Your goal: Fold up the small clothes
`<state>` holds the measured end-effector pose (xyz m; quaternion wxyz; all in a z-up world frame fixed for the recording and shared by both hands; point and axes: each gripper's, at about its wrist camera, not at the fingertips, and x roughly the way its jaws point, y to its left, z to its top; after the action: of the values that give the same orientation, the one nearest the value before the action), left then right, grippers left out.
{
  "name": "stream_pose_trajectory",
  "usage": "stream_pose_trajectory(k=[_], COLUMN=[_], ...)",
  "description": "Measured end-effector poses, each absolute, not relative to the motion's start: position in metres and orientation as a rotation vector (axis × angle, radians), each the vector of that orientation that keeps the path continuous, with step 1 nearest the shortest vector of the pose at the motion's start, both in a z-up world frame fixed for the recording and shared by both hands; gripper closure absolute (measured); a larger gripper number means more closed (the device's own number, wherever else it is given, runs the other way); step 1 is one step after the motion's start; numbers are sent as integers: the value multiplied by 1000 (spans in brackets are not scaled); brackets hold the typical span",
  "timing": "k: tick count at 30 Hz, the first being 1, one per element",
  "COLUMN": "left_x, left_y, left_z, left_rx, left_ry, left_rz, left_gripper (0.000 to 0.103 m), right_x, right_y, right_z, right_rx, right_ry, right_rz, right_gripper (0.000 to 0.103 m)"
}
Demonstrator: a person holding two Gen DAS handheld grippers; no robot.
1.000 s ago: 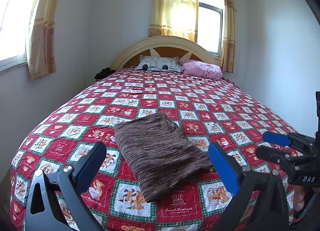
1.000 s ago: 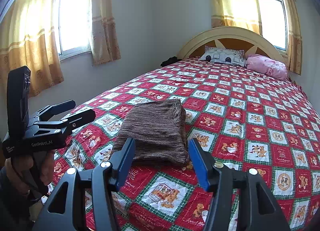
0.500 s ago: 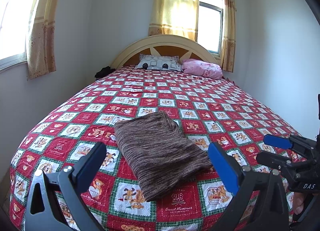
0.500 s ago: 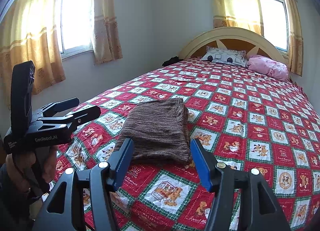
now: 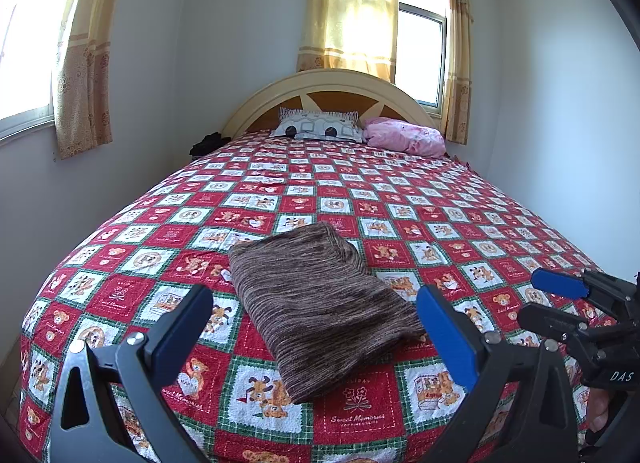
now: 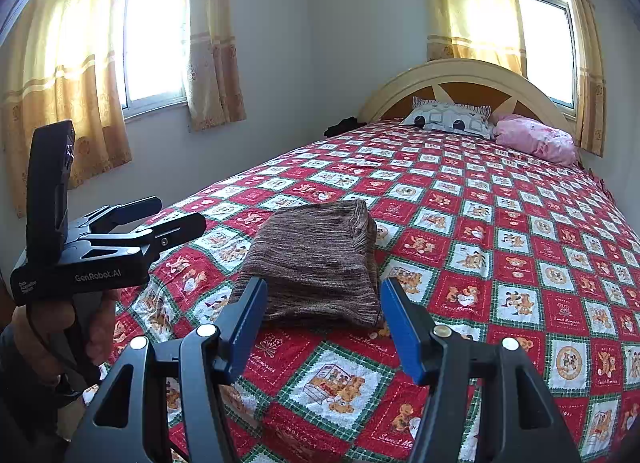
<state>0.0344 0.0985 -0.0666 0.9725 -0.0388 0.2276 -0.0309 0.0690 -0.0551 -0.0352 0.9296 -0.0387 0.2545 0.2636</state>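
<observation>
Brown knit garment [image 5: 320,303] lies folded into a thick rectangle on the bed [image 5: 460,215], near the foot end and left of the centre line. It rests flat on a red, white and green checked quilt [image 6: 520,263] printed with bears. Its folded edges are stacked and fairly even.

Left tool [image 5: 316,327] hangs over the foot of the bed, jaws wide apart, nothing between them; the garment lies beyond its blue pads [image 5: 448,331], apart from both. A hand [image 6: 60,335] grips its handle in the right wrist view.

Right tool [image 6: 324,315] also sits short of the garment, jaws about half open and empty; the garment's near edge shows in the gap, with no contact visible.

2 pillows, 1 patterned [image 5: 316,125] and 1 pink [image 5: 404,137], lie against the headboard [image 5: 332,81]. A dark item [image 5: 208,143] sits at the far left corner; what it is cannot be told.
</observation>
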Motion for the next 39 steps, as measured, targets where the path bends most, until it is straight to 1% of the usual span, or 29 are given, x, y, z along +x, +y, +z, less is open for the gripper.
stream_pose_trajectory(k=[18, 31, 39], left_x=[34, 30, 34], left_y=[100, 111, 118], left_z=[-63, -50, -54], left_rx=[-75, -68, -80], left_ry=[463, 417, 429], left_rz=[-69, 18, 28], left_gripper=[0, 0, 0], right_x=[66, 65, 65], right_y=[-51, -49, -46], right_z=[-39, -40, -45], right_rx=[-89, -103, -113], right_ry=[530, 532, 540], right_rz=[541, 542, 546], right_gripper=[43, 42, 42])
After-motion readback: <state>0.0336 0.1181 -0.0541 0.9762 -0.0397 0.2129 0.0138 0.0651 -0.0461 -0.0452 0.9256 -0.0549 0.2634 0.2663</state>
